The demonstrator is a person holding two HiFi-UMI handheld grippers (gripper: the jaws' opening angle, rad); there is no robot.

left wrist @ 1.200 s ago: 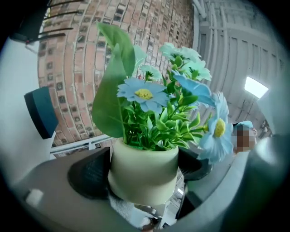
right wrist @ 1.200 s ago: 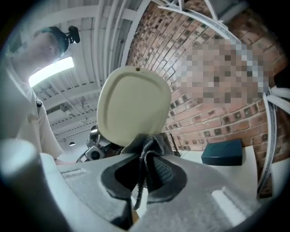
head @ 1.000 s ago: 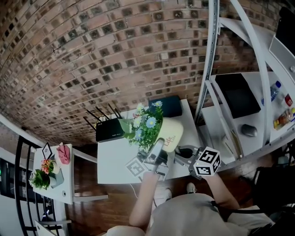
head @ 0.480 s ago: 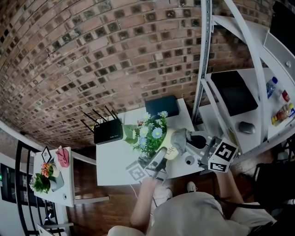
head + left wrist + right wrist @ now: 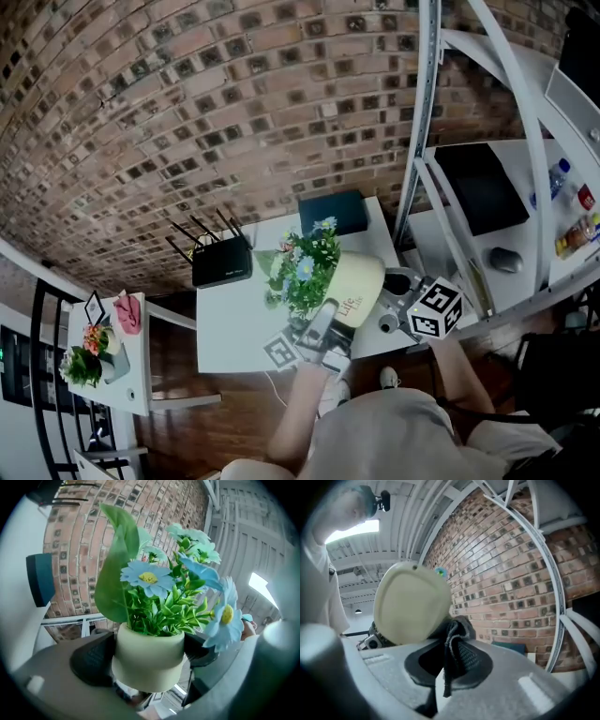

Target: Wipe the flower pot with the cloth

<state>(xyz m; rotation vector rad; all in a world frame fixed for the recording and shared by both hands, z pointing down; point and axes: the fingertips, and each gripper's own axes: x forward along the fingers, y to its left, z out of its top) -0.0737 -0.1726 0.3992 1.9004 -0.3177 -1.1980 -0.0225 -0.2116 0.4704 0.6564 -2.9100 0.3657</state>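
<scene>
A cream flower pot (image 5: 354,284) with blue and white flowers hangs tilted above the white table (image 5: 230,323). My left gripper (image 5: 322,326) is shut on it from below. In the left gripper view the black pads (image 5: 93,659) press both sides of the pot (image 5: 149,660) under the left gripper (image 5: 148,654). My right gripper (image 5: 397,284), with its marker cube, is at the pot's base on the right. It is shut on a dark grey cloth (image 5: 457,639). In the right gripper view the cloth bunches between the right gripper (image 5: 450,654) and the pot's underside (image 5: 411,603).
A black router (image 5: 222,262) and a dark blue box (image 5: 335,213) stand at the table's back edge. A white metal shelf frame (image 5: 424,150) rises on the right, with a desk and mouse (image 5: 506,262) beyond. A small side table (image 5: 141,375) at left bears another flower pot (image 5: 89,361).
The right gripper swung out to the right with the cloth, then came back in to the pot's base. The left gripper rolled the pot, so its printed side faces up.
</scene>
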